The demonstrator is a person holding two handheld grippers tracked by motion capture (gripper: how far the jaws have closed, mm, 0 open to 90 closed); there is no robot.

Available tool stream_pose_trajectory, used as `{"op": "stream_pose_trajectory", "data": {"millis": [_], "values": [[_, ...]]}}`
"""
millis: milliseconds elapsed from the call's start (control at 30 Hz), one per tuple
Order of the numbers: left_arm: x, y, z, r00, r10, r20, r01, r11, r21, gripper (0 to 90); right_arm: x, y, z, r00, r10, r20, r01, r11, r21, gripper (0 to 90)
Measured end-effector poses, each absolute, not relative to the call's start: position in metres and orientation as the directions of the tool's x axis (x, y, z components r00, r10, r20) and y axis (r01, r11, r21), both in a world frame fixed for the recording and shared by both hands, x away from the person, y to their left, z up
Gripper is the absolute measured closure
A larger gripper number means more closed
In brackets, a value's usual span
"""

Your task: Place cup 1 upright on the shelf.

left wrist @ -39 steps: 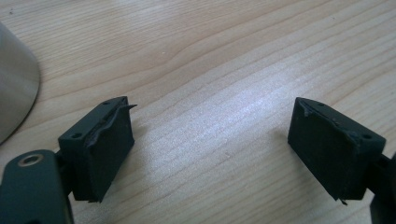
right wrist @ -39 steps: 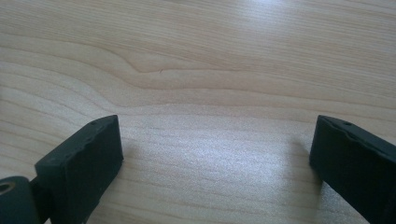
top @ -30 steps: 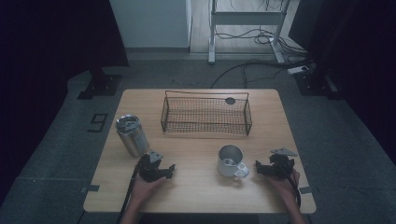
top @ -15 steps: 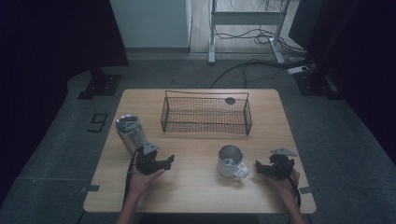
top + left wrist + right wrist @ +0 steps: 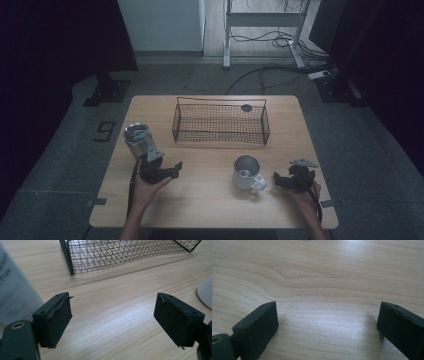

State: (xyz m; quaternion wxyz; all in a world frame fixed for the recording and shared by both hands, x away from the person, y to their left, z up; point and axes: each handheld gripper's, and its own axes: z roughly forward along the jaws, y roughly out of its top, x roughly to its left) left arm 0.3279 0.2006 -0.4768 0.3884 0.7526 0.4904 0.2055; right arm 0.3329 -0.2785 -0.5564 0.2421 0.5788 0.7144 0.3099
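A steel tumbler (image 5: 137,140) stands upright at the table's left, and its blurred wall (image 5: 15,295) fills the left edge of the left gripper view. My left gripper (image 5: 170,167) hovers just right of it, pointing toward a white-handled metal mug (image 5: 246,172). Its jaws (image 5: 112,320) stand open; they have just been opening, with only bare wood between them. My right gripper (image 5: 277,181) rests right of the mug, aimed at its handle. Its jaws (image 5: 327,322) are open over bare wood and have just been closing a little.
A black wire basket (image 5: 220,122) stands across the middle back of the wooden table (image 5: 210,200), with a small dark disc (image 5: 246,107) at its far right corner. The basket's near corner (image 5: 71,267) lies ahead of the left jaws. Cables trail on the floor beyond.
My left hand has lifted and moved away from the front edge, closer to the tumbler. The right hand has stayed where it was.
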Motion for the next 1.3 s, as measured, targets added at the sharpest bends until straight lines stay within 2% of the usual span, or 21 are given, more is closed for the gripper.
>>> {"op": "stream_pose_trajectory", "data": {"millis": [1300], "values": [[0.314,0.266,-0.452,0.303,0.95,-0.073,0.568,-0.118,0.815,14.1,0.333,-0.278,-0.556,-0.212,0.977,0.014,0.678,0.136,0.723,3.5]]}}
